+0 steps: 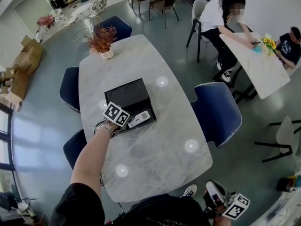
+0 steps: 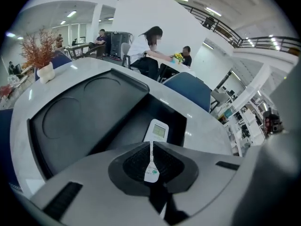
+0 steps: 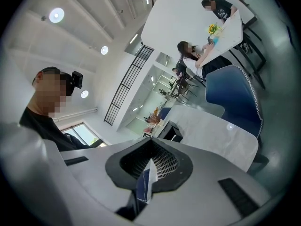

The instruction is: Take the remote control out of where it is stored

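While the head view looks steeply down on a pale marble table (image 1: 160, 149), a black box (image 1: 123, 94) lies open at its middle, with the lid folded back away from the person. The white remote control (image 1: 139, 119) lies flat in the box's near half, toward its right side, and nothing else shows in there. The left gripper (image 1: 123, 121) hovers at the box's near left corner, just beside the remote. The right gripper (image 1: 233, 206) hangs low off the table's near right corner, well apart from the box. A potted plant (image 1: 102, 41) stands at the table's far end.

From the left gripper view, the jaws are pressed together with nothing between them; only a thin slit shows. Just beyond their tips lies the remote in the box's dark well, its small screen at the far end. The lid (image 2: 80, 119), to the left, bears two round outlines with nothing on them.

From the right gripper view, the jaws are likewise closed on nothing, and the box is small and far off.

The remote looks like a light, rigid plastic slab with a smooth, probably slippery shell, and its screen could scratch. It would best be pinched across its narrow width, on the long edges near the middle. The left jaws must first part.
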A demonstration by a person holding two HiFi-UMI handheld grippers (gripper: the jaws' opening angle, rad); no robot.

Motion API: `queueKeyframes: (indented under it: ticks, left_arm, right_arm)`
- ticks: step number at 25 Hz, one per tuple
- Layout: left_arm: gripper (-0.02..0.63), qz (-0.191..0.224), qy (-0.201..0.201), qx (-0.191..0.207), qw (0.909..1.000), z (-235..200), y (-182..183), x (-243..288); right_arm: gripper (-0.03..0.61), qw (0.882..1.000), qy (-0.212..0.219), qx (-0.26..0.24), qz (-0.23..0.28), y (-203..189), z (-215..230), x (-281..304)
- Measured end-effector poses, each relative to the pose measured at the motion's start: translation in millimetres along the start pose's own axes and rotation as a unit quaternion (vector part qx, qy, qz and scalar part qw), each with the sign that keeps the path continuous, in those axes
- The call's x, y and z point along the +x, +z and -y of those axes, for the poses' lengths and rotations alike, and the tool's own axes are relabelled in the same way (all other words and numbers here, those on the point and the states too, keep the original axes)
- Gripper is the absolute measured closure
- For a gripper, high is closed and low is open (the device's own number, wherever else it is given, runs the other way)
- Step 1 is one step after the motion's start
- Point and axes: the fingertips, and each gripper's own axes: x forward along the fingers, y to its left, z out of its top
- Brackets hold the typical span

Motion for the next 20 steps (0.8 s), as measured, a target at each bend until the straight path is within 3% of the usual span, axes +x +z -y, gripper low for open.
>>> queueKeyframes:
  ticks: [4, 5, 11, 20]
  left_arm:
    - [0.587, -0.021, -0.007, 0.018, 0.9996, 1.8, -3.9, 9.0]
    - [0.544, -0.024, -0.009, 0.018, 0.9995, 1.9, -4.5, 10.2]
    - [0.453, -0.057, 0.002, 0.046, 0.9973, -5.4, -11.8, 16.8]
    - [0.43, -0.093, -0.018, 0.068, 0.9931, -1.4, -19.8, 30.0]
  right_arm:
    - [0.569, 1.0, -0.003, 0.003, 0.009, -1.9, -1.1, -1.4]
    - [0.569, 1.0, -0.003, 0.003, 0.011, -2.6, -1.8, -1.2]
    - [0.569, 1.0, -0.007, 0.006, 0.018, -7.0, -2.9, -2.0]
    - [0.569, 0.999, -0.018, 0.01, 0.025, -8.6, 1.0, -7.0]
